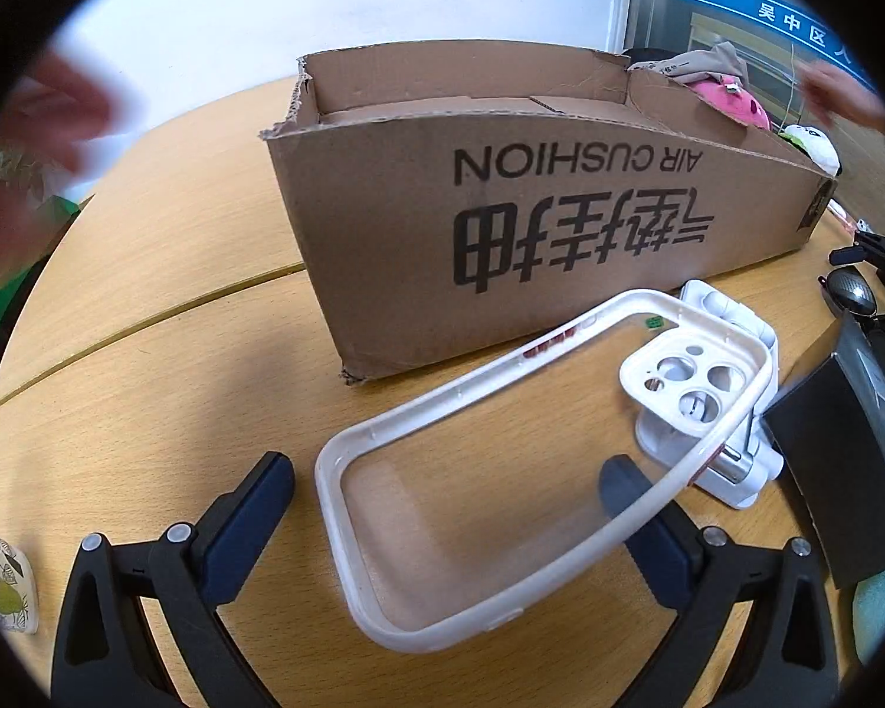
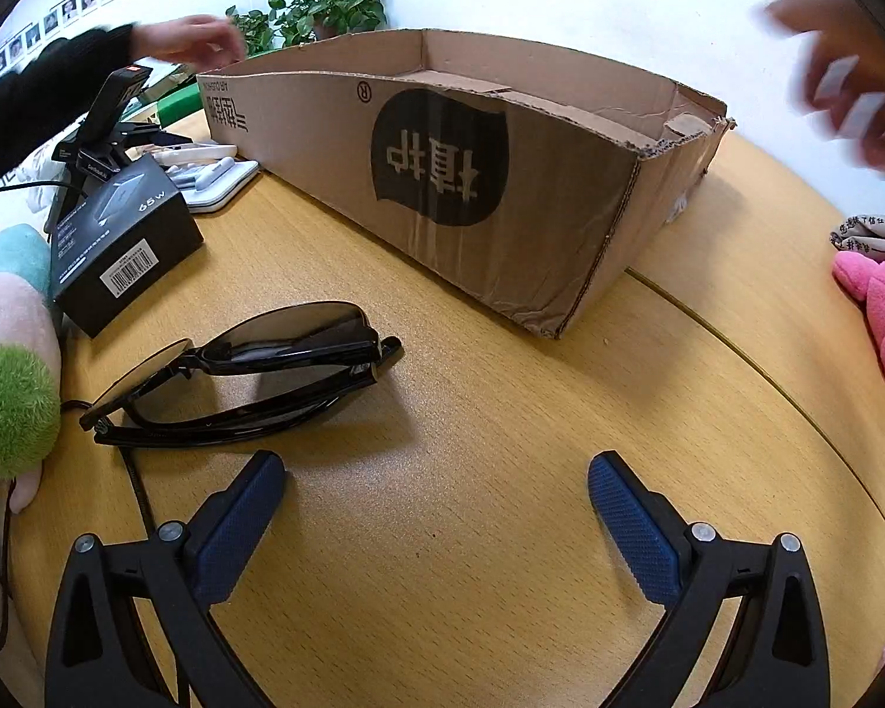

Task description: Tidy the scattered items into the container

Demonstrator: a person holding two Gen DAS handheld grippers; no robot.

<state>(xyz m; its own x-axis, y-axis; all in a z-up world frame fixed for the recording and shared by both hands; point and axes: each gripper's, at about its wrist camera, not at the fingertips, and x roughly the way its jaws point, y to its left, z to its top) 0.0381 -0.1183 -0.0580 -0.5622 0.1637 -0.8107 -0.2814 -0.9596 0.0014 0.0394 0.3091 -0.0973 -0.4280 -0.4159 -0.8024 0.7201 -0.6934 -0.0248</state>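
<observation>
Both claws gape empty. The left gripper (image 1: 445, 489) straddles the clear white-rimmed phone case (image 1: 537, 448) at lower centre, likely for pickup; the right gripper (image 2: 436, 487) sits beside folded black sunglasses (image 2: 248, 377). The brown cardboard box (image 1: 501, 224) fills mid-frame.

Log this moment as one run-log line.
left gripper: open, around phone case | right gripper: open, near sunglasses | cardboard box: nothing visible inside

Matt brown corrugated cardboard box (image 2: 501, 177), smooth wood-grain tabletop (image 2: 472, 472), glossy black plastic sunglasses (image 2: 248, 377), clear glossy phone case with white plastic rim (image 1: 501, 460).
</observation>
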